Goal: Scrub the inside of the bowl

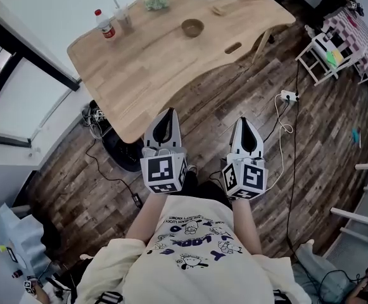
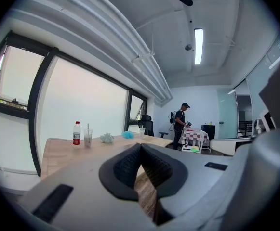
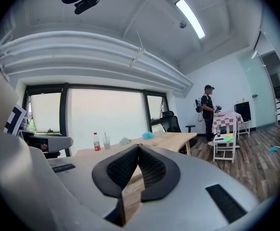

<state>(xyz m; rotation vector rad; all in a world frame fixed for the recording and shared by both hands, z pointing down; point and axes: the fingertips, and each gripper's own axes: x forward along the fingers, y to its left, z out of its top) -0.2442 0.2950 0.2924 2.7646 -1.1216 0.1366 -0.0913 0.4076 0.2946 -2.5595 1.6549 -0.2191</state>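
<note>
bowl (image 1: 192,27) is set on the wooden table (image 1: 164,68), well apart from the left gripper (image 1: 165,114) and right gripper (image 1: 244,122), whose jaws are pressed together on nothing.

Just off the wooden table's (image 1: 164,65) near edge, the left gripper (image 1: 166,114) and right gripper (image 1: 243,121) pointed toward it; the bowl (image 1: 192,27) sat toward its far side, a bottle (image 1: 106,25) at its far-left corner.

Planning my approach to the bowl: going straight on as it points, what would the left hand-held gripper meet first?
Probably the wooden table, near its closest edge; nothing shows between it and the left hand-held gripper. The bowl sits farther back; depth is unclear.
</note>
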